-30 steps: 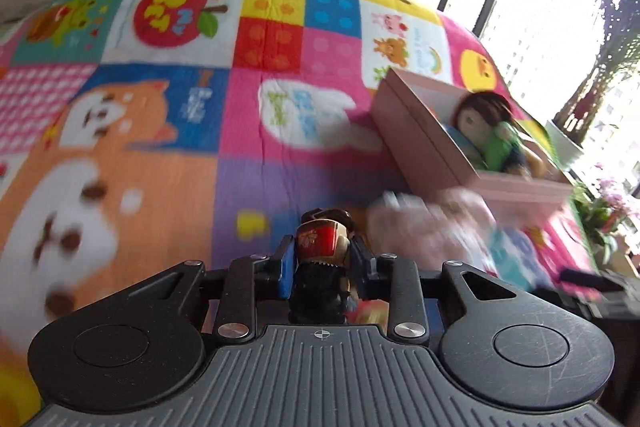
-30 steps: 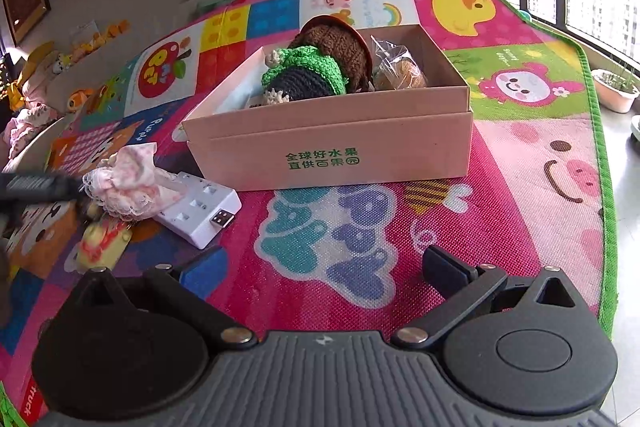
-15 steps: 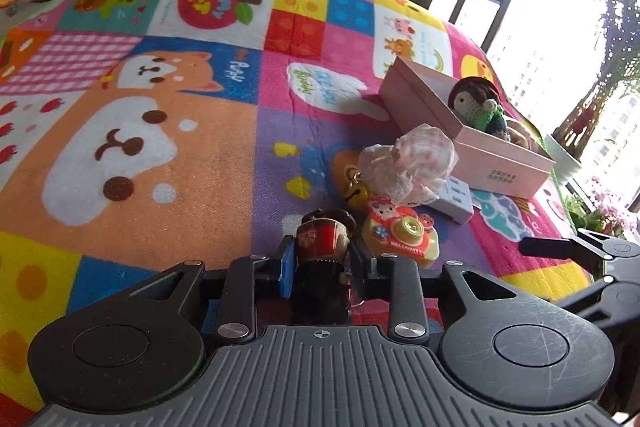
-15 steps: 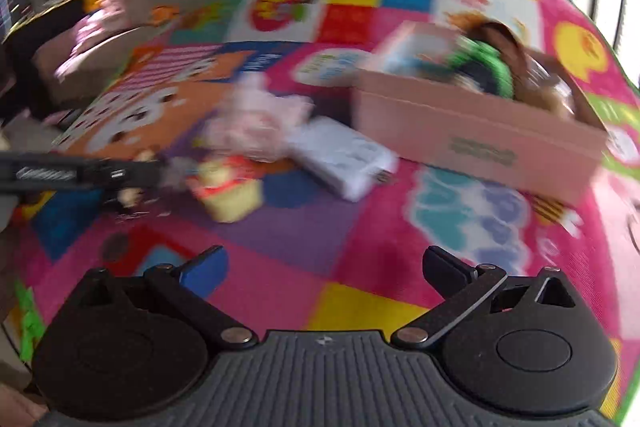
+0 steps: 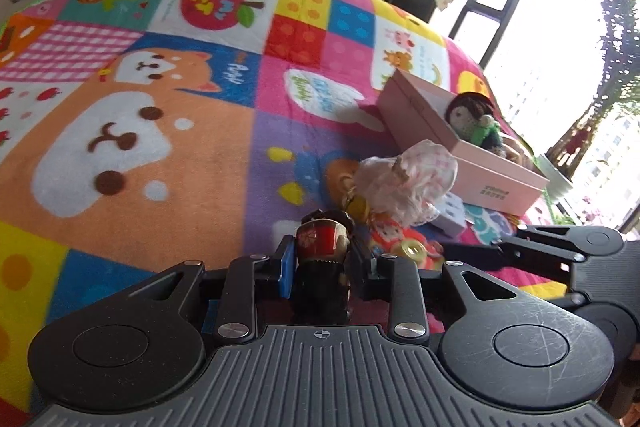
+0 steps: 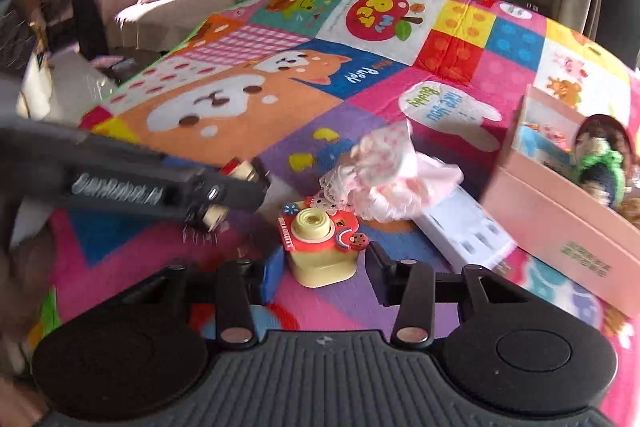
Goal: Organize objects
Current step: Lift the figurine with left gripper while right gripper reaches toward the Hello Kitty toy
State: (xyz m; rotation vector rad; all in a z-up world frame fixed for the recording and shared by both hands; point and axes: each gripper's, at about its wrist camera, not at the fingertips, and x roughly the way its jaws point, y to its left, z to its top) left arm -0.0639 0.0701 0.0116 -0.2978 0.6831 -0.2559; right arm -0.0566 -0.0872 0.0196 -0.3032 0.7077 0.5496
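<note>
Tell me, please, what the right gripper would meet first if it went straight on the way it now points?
Most likely the toy camera: it sits on the play mat between the open fingers of the right gripper, just ahead. The pink cloth bundle lies beyond it.

left gripper [image 6: 224, 195] blurred, pink box [image 6: 560, 227] cropped

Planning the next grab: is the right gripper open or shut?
Open. The right gripper has its fingers apart on either side of the toy camera, not touching it.
</note>
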